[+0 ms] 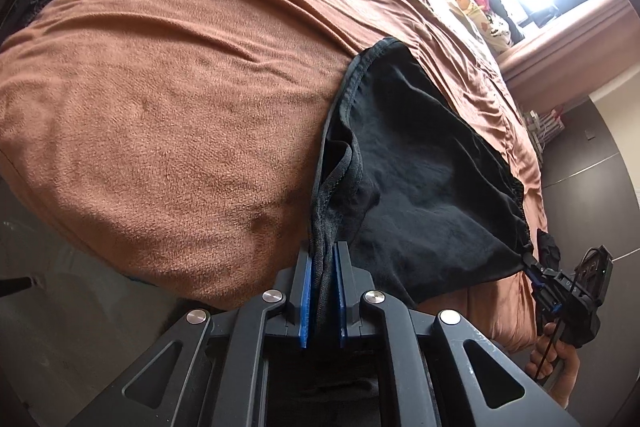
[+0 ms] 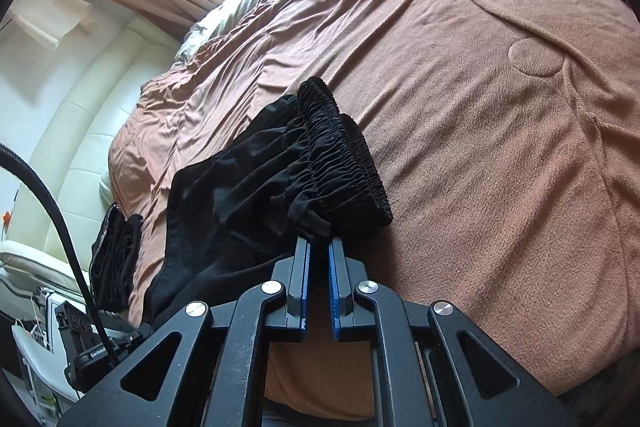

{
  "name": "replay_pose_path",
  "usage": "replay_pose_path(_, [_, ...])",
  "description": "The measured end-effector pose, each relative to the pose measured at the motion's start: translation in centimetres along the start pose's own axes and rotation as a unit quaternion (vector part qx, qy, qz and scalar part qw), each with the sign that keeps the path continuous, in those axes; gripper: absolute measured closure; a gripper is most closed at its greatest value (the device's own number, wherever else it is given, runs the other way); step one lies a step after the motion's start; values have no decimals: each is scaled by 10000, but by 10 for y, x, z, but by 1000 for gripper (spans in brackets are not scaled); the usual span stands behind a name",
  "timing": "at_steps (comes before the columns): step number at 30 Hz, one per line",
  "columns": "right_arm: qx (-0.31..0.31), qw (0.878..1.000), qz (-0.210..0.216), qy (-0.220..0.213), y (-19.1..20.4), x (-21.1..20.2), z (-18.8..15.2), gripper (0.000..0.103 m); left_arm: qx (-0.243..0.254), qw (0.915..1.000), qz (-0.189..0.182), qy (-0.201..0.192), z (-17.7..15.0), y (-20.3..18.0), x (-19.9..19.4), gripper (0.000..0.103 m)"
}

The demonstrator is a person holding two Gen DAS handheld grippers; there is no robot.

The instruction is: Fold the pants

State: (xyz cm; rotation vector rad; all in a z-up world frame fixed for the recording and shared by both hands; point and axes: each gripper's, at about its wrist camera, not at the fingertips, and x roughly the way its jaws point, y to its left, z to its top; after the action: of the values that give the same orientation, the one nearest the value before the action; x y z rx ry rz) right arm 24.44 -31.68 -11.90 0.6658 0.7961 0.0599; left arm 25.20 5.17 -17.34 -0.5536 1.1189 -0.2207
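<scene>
Both jaws are pinched on black cloth: your left gripper (image 1: 323, 259) has a hem edge of the pants (image 1: 420, 163) between its blue pads, with a sliver of slack showing, and your right gripper (image 2: 319, 251) is nipped on fabric just under the gathered waistband (image 2: 344, 163). Taking the brown blanket (image 1: 180, 87) as landmark, the pants lie near its near edge, stretched between your two grippers, one end in each. By the look of it, you are setting down a fold, with the cloth laid out but not yet released. Next you will likely need to lower both ends flat onto the blanket, let go cleanly, then regrip for the following fold; watch that the left hem does not slip early. Count: one pair of pants, two grippers, one blanket, and one separate dark bundle (image 2: 116, 259) off the blanket's left edge.
</scene>
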Motion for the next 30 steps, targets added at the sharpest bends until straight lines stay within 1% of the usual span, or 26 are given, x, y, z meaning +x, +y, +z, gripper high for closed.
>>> replay_pose_path(1, [-29,10000,-16,16,2,-1,-1,94,-39,10000,-73,12,-1,1,2,79])
replay_pose_path(3, [-134,9999,-59,40,5,-5,-5,94,-93,9997,-232,-39,-5,4,3,52])
replay_pose_path(5, [-248,9996,-147,4,10,-13,-9,93,-167,9992,-363,-89,-8,6,4,43])
replay_pose_path(7, [-343,9992,-179,-77,13,-22,-14,92,-336,9979,-549,-67,-10,11,6,43])
replay_pose_path(9, [-408,9988,-226,-149,17,-31,-18,82,-535,9962,-693,-38,-15,18,9,43])
replay_pose_path(10, [-456,9985,-223,-196,17,-36,-21,74,-621,9952,-749,-39,-17,22,10,43])
replay_pose_path(11, [-512,9981,-230,-245,21,-40,-23,70,-698,9940,-835,-52,-20,25,10,43])
replay_pose_path(15, [-777,9962,-228,-326,36,-45,-33,70,-1064,9871,-1183,-192,-31,36,6,43])
replay_pose_path(20, [-1077,9935,-248,-263,52,-38,-40,70,-1210,9839,-1272,-339,-37,39,4,43])
replay_pose_path(22, [-1178,9922,-305,-268,60,-34,-42,70,-1206,9843,-1235,-374,-36,36,7,47])
replay_pose_path(25, [-1322,9905,-306,-201,70,-25,-44,70,-1215,9843,-1217,-390,-34,31,12,55])
replay_pose_path(28, [-1441,9889,-336,-104,83,-11,-44,70,-1246,9841,-1208,-369,-32,29,18,75])
replay_pose_path(29, [-1484,9883,-354,-79,87,-6,-43,70,-1261,9841,-1206,-339,-32,29,20,87])
replay_pose_path(30, [-1524,9876,-367,-57,91,-3,-44,70,-1288,9838,-1208,-324,-33,29,20,90])
